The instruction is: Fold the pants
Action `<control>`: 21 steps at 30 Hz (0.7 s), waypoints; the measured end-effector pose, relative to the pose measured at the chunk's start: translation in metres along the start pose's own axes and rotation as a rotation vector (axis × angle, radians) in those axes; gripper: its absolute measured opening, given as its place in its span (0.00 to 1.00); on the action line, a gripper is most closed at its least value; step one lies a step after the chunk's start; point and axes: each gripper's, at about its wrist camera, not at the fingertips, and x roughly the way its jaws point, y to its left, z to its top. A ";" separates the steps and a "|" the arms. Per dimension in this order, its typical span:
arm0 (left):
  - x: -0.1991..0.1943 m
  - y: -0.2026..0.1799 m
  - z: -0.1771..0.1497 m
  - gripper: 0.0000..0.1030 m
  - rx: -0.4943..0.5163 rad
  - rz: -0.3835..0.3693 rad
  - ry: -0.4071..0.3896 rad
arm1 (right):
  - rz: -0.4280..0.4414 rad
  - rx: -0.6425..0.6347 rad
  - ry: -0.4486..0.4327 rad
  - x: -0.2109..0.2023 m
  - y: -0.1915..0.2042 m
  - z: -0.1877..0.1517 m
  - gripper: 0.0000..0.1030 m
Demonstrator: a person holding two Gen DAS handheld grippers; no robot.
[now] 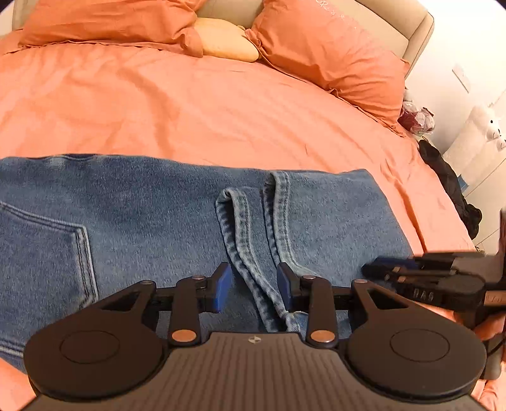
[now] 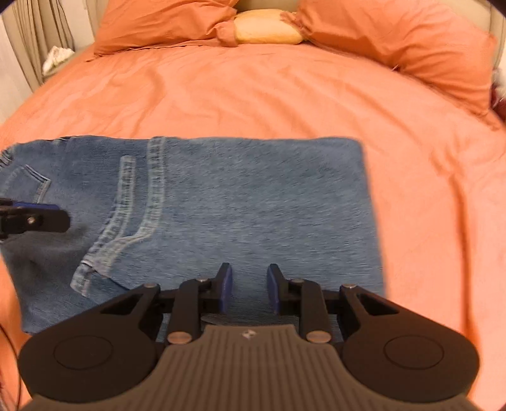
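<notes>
Basically mid-fold: jeans (image 2: pixel 221 202) already doubled into a blue rectangle, lying flat across the near edge of the bed (image 2: pixel 253 104).

Left tool (image 1: pixel 254 286) hovers low over the denim, jaws apart, straddling the two hem bands (image 1: pixel 249 221) without gripping them. Right tool (image 2: pixel 249 289) sits just above the near edge of the fabric, jaws also apart, nothing between them; that view is blurred, so contact with the cloth is unclear.

Both tools point toward the head of the bed, side by side, each one's tip visible at the margin of the other's camera.

Next move, my read: pinch the near-right edge and hems, carry them over toward the pocket (image 1: pixel 44 253) end for the next fold.

Far end: orange pillows (image 2: pixel 164 25), headboard (image 1: pixel 395 28).
</notes>
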 end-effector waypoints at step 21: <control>0.084 -0.026 0.009 0.58 -0.043 -0.038 0.044 | 0.042 0.021 -0.049 -0.009 -0.023 -0.013 0.26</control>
